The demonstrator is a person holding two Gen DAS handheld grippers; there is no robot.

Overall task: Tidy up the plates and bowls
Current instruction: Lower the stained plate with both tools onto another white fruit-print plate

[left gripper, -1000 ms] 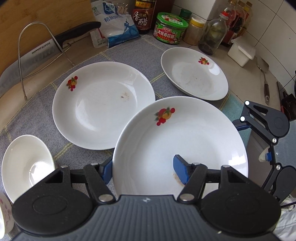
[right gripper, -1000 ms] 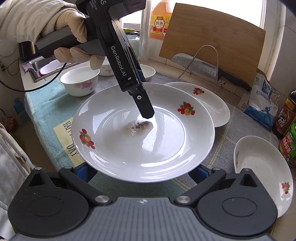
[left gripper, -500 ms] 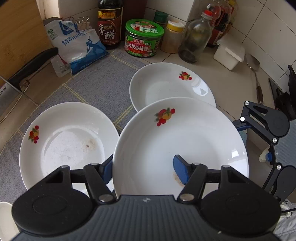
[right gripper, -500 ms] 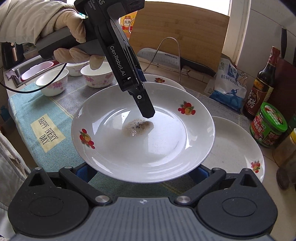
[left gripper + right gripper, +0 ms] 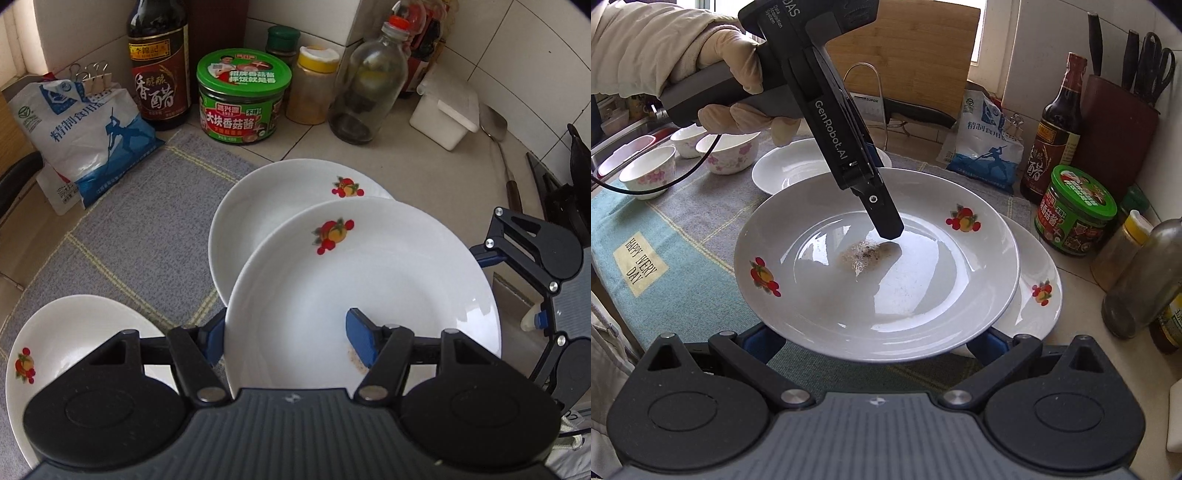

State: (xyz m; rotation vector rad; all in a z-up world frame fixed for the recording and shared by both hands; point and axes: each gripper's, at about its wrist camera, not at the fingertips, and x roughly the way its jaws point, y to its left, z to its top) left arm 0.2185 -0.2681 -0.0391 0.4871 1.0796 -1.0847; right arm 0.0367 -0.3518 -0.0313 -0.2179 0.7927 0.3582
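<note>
Two plates (image 5: 291, 206) beneath held plate (image 5: 362, 288) — jars (image 5: 242, 99) behind

**What sits on the kitchen counter**

The tiled counter (image 5: 406, 162) holds a gray mat (image 5: 147, 221) and a blue towel (image 5: 665, 236). Two white plates (image 5: 280, 199) (image 5: 70, 332) lie on the mat. Three flowered bowls (image 5: 727, 151) sit at the far end. Near the wall stand a salt bag (image 5: 85, 129), a vinegar bottle (image 5: 159, 74), a green tub (image 5: 242, 99) and a glass bottle (image 5: 365, 85).
</note>
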